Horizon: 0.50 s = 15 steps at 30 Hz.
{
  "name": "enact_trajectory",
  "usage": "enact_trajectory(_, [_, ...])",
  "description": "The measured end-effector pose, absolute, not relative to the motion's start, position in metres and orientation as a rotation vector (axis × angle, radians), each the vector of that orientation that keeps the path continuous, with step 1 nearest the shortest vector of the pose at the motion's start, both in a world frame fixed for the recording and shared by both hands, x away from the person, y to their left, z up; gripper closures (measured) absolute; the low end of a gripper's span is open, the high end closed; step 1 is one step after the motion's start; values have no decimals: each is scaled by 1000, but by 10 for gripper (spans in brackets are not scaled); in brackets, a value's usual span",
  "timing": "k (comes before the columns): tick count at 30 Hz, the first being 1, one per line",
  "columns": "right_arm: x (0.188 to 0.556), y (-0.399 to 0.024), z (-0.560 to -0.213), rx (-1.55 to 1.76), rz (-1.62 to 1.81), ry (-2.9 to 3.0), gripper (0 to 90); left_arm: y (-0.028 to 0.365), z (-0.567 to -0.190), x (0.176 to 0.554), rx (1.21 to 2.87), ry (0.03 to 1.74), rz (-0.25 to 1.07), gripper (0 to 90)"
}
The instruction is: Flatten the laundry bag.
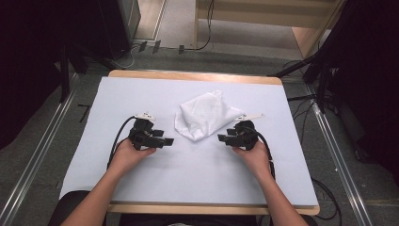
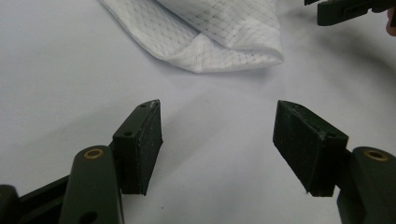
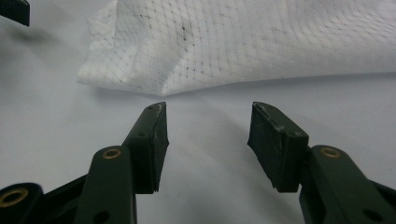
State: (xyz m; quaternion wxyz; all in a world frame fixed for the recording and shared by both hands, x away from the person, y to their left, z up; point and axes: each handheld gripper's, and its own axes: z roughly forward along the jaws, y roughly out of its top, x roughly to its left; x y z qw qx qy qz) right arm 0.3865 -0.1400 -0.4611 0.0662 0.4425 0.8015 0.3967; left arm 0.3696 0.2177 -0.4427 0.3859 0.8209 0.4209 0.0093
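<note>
A crumpled white mesh cloth (image 1: 205,114) lies in the middle of the white table cover (image 1: 141,94). My left gripper (image 1: 167,140) rests low on the table to the cloth's left, jaws pointing right toward it, open and empty. My right gripper (image 1: 221,139) sits at the cloth's lower right, jaws pointing left, open and empty. In the left gripper view the cloth (image 2: 205,37) lies ahead of the open gripper (image 2: 217,116), with the other gripper's jaw tip (image 2: 345,11) at top right. In the right gripper view the cloth (image 3: 243,42) lies just beyond the open gripper (image 3: 208,116).
The table's wooden edge (image 1: 197,75) shows at the back and front. Black stands and cables (image 1: 324,80) flank the table on the floor. Metal rails (image 1: 42,150) run along both sides. A wooden shelf unit (image 1: 263,19) stands behind.
</note>
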Motion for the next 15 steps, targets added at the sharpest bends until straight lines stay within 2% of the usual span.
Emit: enact_trajectory(15, [385, -139, -457, 1336, 1196, 2436, 484, 218, -444, 368, 2103, 1074, 20, 341])
